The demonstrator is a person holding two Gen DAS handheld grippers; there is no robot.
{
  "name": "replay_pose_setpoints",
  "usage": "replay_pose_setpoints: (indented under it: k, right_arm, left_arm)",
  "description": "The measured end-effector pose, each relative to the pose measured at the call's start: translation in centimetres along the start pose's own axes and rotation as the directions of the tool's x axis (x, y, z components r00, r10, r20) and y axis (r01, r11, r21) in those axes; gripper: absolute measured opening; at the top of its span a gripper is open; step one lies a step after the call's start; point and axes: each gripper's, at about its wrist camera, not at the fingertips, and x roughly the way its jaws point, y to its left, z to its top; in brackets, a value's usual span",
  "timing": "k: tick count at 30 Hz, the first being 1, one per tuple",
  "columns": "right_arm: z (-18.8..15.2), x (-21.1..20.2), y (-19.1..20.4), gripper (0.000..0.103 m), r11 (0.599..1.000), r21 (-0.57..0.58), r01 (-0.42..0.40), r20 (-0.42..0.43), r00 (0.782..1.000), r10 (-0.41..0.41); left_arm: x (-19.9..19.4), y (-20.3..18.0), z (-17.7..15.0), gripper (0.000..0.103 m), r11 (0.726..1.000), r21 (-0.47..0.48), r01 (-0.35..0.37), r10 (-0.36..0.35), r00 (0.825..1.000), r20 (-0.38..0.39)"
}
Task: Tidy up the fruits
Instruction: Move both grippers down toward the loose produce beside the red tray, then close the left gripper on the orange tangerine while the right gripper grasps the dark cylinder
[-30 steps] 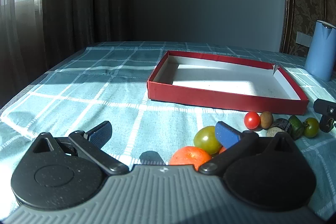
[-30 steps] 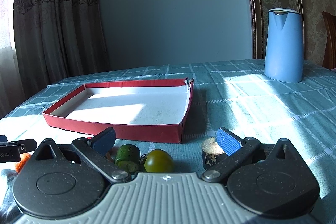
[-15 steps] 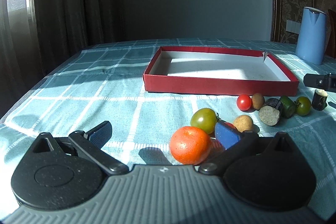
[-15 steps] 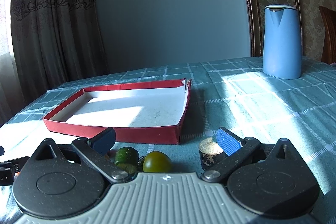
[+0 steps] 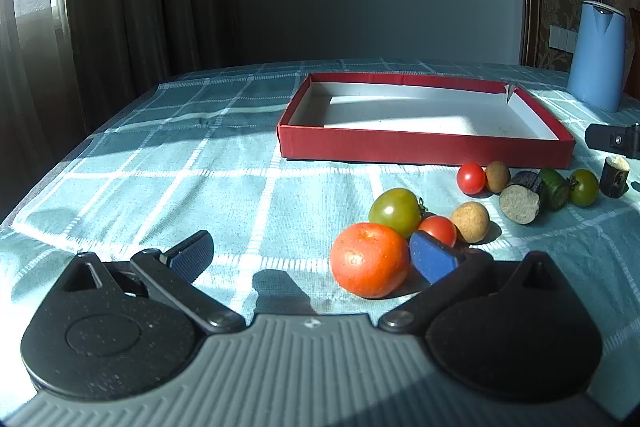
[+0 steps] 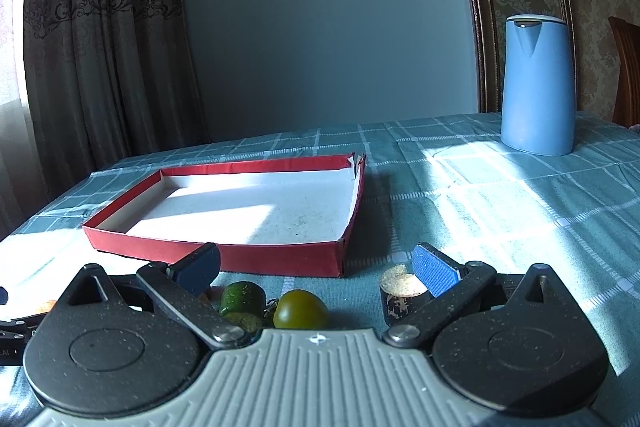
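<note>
In the left wrist view an orange fruit (image 5: 369, 259) lies just inside the right finger of my open left gripper (image 5: 312, 255). Behind it sit a green tomato (image 5: 394, 210), a small red tomato (image 5: 439, 230) and a brown round fruit (image 5: 471, 221). Further right is a row: cherry tomato (image 5: 471, 178), brown fruit (image 5: 497, 176), dark cut piece (image 5: 521, 202), cucumber piece (image 5: 554, 187), dark green tomato (image 5: 584, 187). The empty red tray (image 5: 424, 151) lies beyond. My right gripper (image 6: 316, 265) is open above the cucumber piece (image 6: 242, 297) and green tomato (image 6: 300, 309), with a dark cylinder (image 6: 398, 293) by its right finger.
A blue kettle (image 6: 536, 87) stands at the far right on the checked teal tablecloth (image 5: 180, 167). Curtains hang at the left and a wall rises behind the table. A wooden chair (image 6: 626, 67) shows at the right edge. The right gripper's tip (image 5: 612, 141) enters the left wrist view.
The left gripper has pulled back and risen, so more fruits show, and the orange fruit now sits between its fingers. The right gripper rose slightly; its fruits stay in place.
</note>
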Motion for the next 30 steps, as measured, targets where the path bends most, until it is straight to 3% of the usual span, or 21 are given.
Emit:
replay_pose_setpoints:
  k: [16, 19, 24, 30]
  right_arm:
    - [-0.1, 0.4, 0.1, 0.103, 1.000, -0.007, 0.007, -0.014, 1.000, -0.007]
    - [-0.1, 0.5, 0.0, 0.103, 1.000, -0.003, 0.008, -0.018, 1.000, -0.008]
    - [-0.1, 0.5, -0.1, 0.103, 1.000, -0.001, 0.002, -0.022, 1.000, -0.002]
    - [-0.1, 0.6, -0.1, 0.103, 1.000, 0.001, 0.000, -0.029, 1.000, 0.000]
  left_arm:
    - [0.0, -0.9, 0.2, 0.103, 0.999, 0.037, -0.019, 0.019, 1.000, 0.008]
    - [-0.2, -0.9, 0.1, 0.094, 1.000, 0.022, 0.008, -0.008, 1.000, 0.011]
    - [-0.1, -1.1, 0.0, 0.089, 0.999, 0.037, 0.024, -0.024, 1.000, 0.003]
    - [0.2, -1.6, -0.1, 0.070, 0.996, 0.070, 0.060, -0.058, 0.998, -0.018]
